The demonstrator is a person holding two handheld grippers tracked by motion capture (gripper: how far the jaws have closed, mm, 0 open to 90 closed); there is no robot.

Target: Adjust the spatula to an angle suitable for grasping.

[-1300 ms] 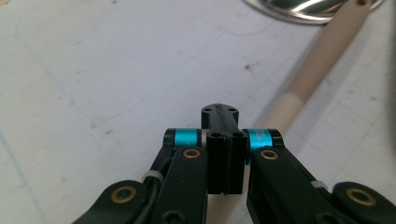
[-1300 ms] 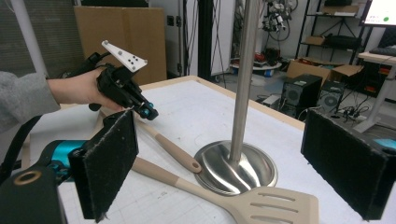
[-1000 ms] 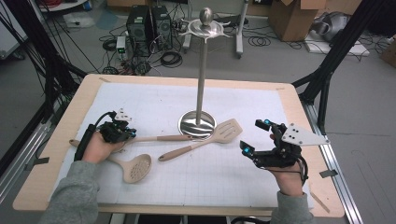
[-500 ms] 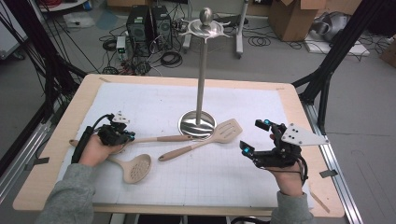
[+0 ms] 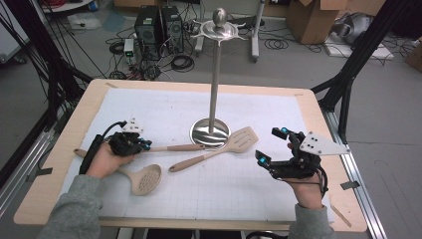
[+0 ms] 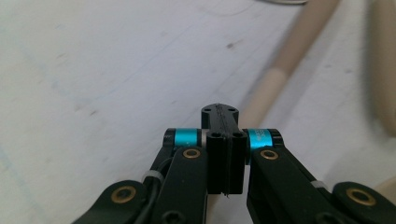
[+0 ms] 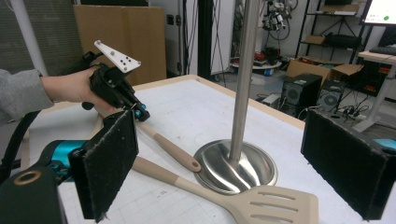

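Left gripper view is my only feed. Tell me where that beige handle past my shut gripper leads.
Observer: The handle runs toward the steel stand. Its rounded end lies close to the stand's base.
Operator: Report the right gripper.
Observer: The right gripper is open. It is just right of the slotted spatula and apart from it.
Operator: Name what else lies near me.
Observer: A perforated spoon lies on the person's side of the left gripper.
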